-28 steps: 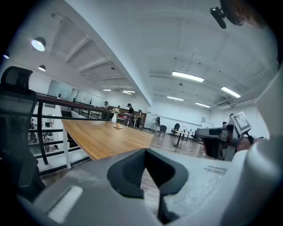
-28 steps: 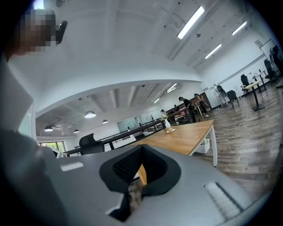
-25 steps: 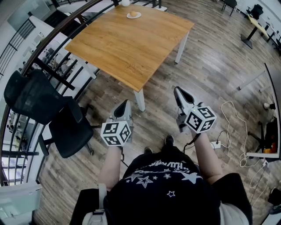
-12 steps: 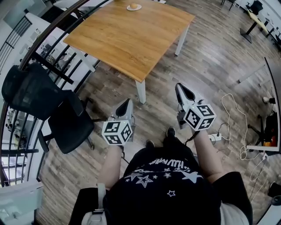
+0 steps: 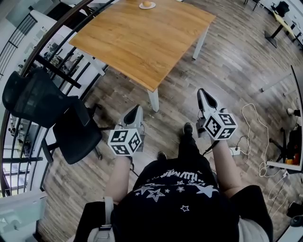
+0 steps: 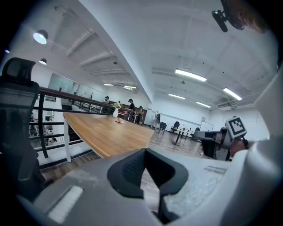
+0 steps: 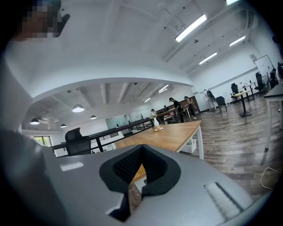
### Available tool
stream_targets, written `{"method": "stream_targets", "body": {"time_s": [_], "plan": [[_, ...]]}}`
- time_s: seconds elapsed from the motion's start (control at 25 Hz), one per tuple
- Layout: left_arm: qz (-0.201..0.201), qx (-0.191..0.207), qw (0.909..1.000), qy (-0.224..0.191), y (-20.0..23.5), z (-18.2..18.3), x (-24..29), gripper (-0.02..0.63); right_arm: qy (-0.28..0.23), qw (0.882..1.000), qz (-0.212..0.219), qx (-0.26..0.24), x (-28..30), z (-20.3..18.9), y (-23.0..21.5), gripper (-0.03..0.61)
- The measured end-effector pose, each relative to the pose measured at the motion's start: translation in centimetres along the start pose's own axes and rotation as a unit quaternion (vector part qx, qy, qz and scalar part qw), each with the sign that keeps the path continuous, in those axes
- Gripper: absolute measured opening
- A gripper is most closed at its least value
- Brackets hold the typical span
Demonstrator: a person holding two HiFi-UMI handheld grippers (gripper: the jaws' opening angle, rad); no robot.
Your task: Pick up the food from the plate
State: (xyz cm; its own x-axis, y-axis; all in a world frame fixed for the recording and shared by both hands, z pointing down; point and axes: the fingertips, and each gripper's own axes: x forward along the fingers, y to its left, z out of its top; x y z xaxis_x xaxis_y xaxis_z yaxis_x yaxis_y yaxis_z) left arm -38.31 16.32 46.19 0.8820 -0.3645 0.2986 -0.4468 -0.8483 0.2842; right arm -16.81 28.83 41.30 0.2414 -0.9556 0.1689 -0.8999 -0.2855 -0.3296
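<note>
A small white plate (image 5: 147,4) with a round orange-brown piece of food (image 5: 147,3) sits at the far end of a wooden table (image 5: 142,42). The left gripper view also shows the plate (image 6: 119,120), and in the right gripper view the plate (image 7: 158,129) stands beside a white vase (image 7: 155,121). My left gripper (image 5: 135,109) and right gripper (image 5: 203,93) hang over the floor, short of the table's near corner and far from the plate. Both are shut and hold nothing.
A black office chair (image 5: 47,113) stands at the left beside a dark railing (image 5: 52,47). White table legs (image 5: 154,100) stand just ahead of the grippers. Cables and a power strip (image 5: 234,151) lie on the wooden floor at the right. People and desks show far off.
The plate has slid toward the top edge of the head view. My right gripper has shifted a little to the right, and a foot has stepped forward between the grippers.
</note>
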Motion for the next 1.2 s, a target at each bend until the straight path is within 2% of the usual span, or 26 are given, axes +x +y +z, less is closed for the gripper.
{"method": "stream_targets", "body": {"time_s": [0.32,0.6,0.76,1.0,1.2], "plan": [[0.057,-0.013,0.9983,-0.002,0.7,2.0,7.4,0.002,0.004,0.999,0.044,0.02,8.6,3.2,-5.8,0.0],[0.089,-0.025,0.9957,0.002,-0.3,4.2,15.9,0.002,0.015,0.997,0.064,0.03,15.1,6.8,-13.4,0.0],[0.105,-0.023,0.9942,0.006,-1.3,5.0,19.7,0.002,0.027,0.996,0.079,0.028,17.0,7.9,-16.8,0.0],[0.127,-0.028,0.9913,-0.018,-2.3,6.8,24.0,0.002,0.032,0.995,0.086,0.027,19.4,9.7,-22.0,0.0],[0.137,-0.035,0.9898,-0.022,-3.4,7.1,25.9,0.002,0.04,0.994,0.101,0.021,21.0,10.5,-23.8,0.0]]}}
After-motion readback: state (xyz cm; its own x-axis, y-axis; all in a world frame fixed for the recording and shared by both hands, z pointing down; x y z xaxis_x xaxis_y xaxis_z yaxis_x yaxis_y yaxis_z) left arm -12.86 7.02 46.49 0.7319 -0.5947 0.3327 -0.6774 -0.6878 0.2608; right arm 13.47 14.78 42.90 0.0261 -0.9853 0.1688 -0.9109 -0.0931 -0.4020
